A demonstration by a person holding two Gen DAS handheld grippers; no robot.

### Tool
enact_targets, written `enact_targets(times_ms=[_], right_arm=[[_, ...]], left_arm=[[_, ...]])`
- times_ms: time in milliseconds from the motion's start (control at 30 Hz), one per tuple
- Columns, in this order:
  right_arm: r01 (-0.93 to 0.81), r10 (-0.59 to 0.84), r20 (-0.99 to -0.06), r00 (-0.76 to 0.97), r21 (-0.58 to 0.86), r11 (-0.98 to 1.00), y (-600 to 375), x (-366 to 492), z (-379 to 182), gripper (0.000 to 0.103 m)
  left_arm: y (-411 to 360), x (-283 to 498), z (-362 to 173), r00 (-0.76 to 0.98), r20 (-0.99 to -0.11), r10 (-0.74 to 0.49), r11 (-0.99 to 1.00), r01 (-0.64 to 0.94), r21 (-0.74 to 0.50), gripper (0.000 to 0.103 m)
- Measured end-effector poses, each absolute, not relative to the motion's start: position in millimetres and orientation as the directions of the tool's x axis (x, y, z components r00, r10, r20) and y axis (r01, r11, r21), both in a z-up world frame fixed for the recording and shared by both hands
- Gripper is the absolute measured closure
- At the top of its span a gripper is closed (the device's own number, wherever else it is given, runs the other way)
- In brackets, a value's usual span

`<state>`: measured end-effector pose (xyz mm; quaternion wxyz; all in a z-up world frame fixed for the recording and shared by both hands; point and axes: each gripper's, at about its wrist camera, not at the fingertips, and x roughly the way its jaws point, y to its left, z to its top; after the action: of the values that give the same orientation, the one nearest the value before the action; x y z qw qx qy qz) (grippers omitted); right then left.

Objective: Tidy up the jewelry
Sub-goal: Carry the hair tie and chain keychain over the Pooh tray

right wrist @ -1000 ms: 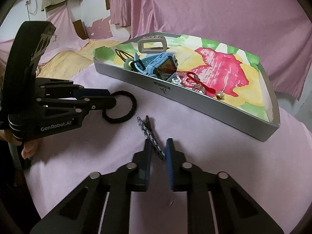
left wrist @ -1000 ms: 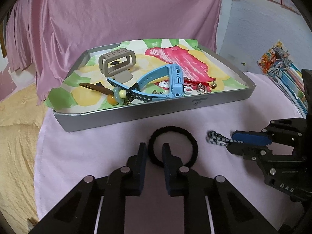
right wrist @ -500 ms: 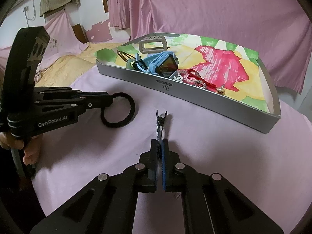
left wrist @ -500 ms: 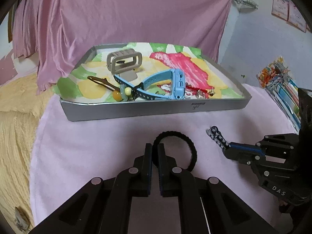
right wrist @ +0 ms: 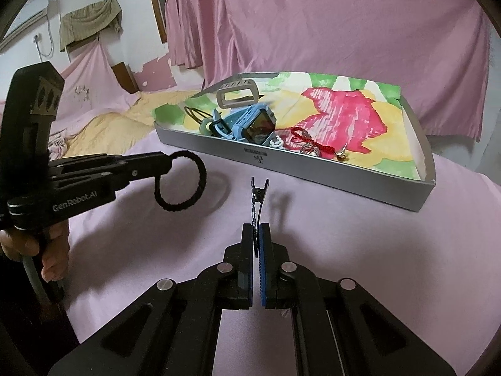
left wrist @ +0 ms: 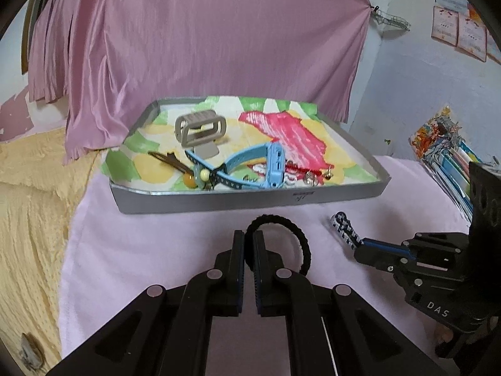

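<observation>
jaws of both level grippers pinch: left gripper point(left wrist: 249, 244) hair tie point(left wrist: 281, 235), right gripper point(right wrist: 257, 238) seemingly a clip point(right wrist: 258, 199).

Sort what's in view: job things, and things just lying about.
Job:
black hair tie, in the left gripper
patterned hair clip, in the right gripper
tray
blue watch
beige claw clip
red cord charm

Lying about:
pink curtain
yellow blanket
colorful packet

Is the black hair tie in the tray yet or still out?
Out. The black hair tie hangs pinched in the left gripper, above the pink cloth, short of the tray.
</observation>
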<state>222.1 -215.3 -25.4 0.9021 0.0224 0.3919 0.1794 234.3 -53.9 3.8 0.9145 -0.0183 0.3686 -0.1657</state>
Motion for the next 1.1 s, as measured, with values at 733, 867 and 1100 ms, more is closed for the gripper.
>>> enact_targets(times_ms=[733, 867, 1100], right_arm=[[-0.227, 0.312, -0.571, 0.759, 0.218, 0.949, -236, 250, 8, 0.1], [-0.186, 0.271, -0.577, 0.771, 0.203, 0.961, -241, 273, 10, 0.1], [-0.13, 0.263, -0.635, 0.726, 0.25, 0.96, -252, 307, -6, 0.1]], left_arm=[[-51, 260, 56, 0.816, -0.495, -0.299, 0.951, 0.214, -0.222, 0.098], [-59, 284, 59, 0.819, -0.491, -0.297, 0.95, 0.205, -0.234, 0.098], [-70, 327, 39, 0.767, -0.581, -0.272, 0.957, 0.152, -0.246, 0.098]])
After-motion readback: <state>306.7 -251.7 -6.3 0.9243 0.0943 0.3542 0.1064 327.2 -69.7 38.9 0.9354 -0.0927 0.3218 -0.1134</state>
